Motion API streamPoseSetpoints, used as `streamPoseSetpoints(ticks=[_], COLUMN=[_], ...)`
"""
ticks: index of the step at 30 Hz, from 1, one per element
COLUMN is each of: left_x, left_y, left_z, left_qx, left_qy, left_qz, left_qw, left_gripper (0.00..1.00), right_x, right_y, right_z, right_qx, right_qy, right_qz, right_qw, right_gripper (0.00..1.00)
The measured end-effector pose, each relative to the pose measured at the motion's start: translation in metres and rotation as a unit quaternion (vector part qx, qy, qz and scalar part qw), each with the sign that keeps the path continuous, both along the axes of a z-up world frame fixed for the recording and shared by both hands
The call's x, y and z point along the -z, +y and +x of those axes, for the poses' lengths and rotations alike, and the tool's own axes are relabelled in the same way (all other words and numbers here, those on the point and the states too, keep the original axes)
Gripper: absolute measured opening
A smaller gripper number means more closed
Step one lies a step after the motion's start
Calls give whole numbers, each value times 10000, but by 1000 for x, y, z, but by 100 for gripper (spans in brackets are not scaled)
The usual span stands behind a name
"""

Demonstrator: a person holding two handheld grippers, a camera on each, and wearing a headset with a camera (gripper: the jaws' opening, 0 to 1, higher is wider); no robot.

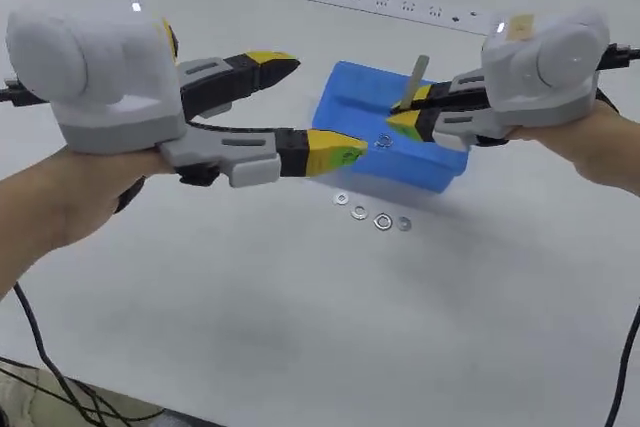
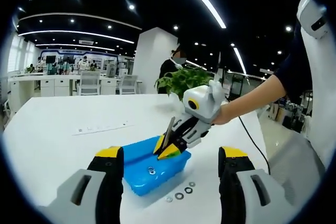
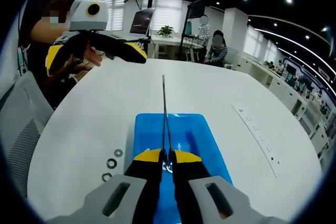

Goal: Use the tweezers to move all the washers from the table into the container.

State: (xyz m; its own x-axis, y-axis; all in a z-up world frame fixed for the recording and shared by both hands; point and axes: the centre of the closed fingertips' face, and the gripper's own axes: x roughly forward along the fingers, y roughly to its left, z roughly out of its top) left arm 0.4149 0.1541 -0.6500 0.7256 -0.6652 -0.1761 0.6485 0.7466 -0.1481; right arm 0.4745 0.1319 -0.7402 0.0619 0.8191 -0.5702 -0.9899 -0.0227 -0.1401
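Observation:
The blue container sits mid-table with one washer inside it. Several washers lie in a row on the table just in front of it. My right gripper hovers over the container, shut on the grey tweezers, which stick out past its jaws over the container. Nothing shows at the tip of the tweezers. My left gripper is open and holds nothing, in the air left of the container. In the left gripper view the washers lie below the container.
A white power strip lies at the far side of the table behind the container. The white tabletop is bare toward me. A cable hangs at the near left edge. People stand in the room beyond.

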Motion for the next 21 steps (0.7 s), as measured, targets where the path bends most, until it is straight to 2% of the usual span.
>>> streamPoseSetpoints(ticks=[1, 3, 7, 11, 14, 15, 16, 17, 19, 21], left_x=[2, 5, 6, 1, -3, -2, 1, 2, 2, 1], left_y=[-1, -4, -15, -26, -32, -33, -37, -38, -40, -42], left_z=[5, 12, 19, 30, 37, 39, 40, 42, 47, 50], left_qx=[-3, 17, 254, 392, 504, 549, 668, 703, 778, 824], left_qy=[26, 56, 133, 109, 76, 106, 282, 332, 265, 290], left_qz=[83, 97, 55, -59, -42, -30, -65, -71, 17, -3], left_qw=[10000, 9999, 9996, 9992, 9987, 9984, 9973, 9969, 9966, 9962], left_gripper=[78, 76, 60, 54, 48, 45, 43, 40, 36, 35], right_x=[-1, -4, -7, -9, -8, -8, -8, -8, -8, -8], right_y=[-1, -1, -4, -4, -5, -5, -4, -4, -4, -3], right_z=[0, -1, -5, -8, -8, -8, -8, -9, -10, -11], right_qx=[-7, -17, -15, -108, -113, -111, -108, -115, -137, -150], right_qy=[-15, -21, -13, -89, -101, -98, -95, -90, -108, -94], right_qz=[-14, 0, -37, -40, -62, -71, -84, -94, -116, -118], right_qw=[10000, 10000, 10000, 9999, 9999, 9999, 9999, 9998, 9998, 9998], right_gripper=[8, 8, 8, 8, 8, 8, 8, 8, 8, 8])
